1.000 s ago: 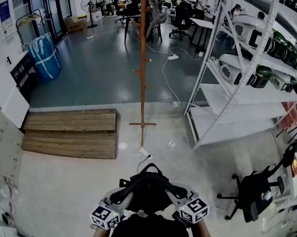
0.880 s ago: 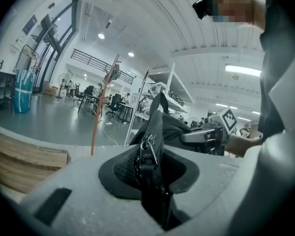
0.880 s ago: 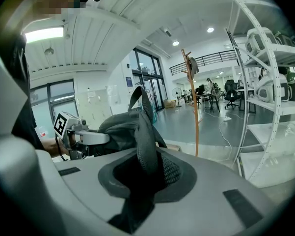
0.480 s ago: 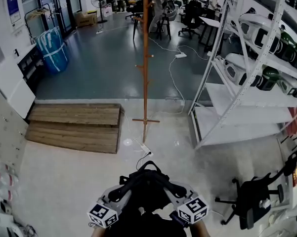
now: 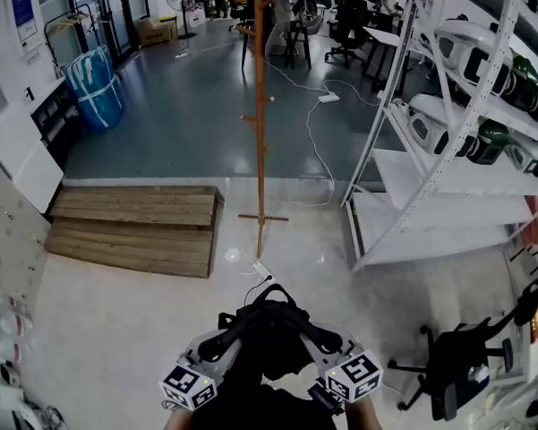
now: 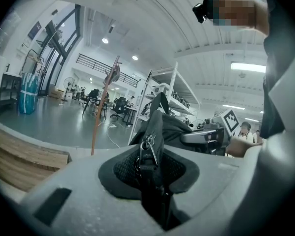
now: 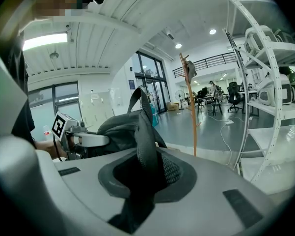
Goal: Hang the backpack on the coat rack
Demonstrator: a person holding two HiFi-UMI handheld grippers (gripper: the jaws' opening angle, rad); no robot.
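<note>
My left claw [image 5: 222, 346] pinches the backpack's [image 5: 269, 348] buckled strap [image 6: 148, 154]; my right claw [image 5: 320, 340] pinches its other strap [image 7: 143, 146]. The pack hangs btwn both claws, just ahead of them (black, top loop up). The coat rack [image 5: 260, 106] stands straight ahead, well apart from both.

**Student:** What is A?

**Tutor:** A, the backpack [image 5: 267, 343]: black and padded, held clear of the floor at the bottom centre of the head view, with its handle loop uppermost. A mesh-lined shoulder strap [image 6: 149, 151] is drawn out to each side.

**Student:** And B?

**Tutor:** B, the coat rack [image 5: 260, 106]: a slim orange-brown pole with short pegs, upright on a cross-shaped foot. It stands well apart from the backpack, straight ahead.
</note>
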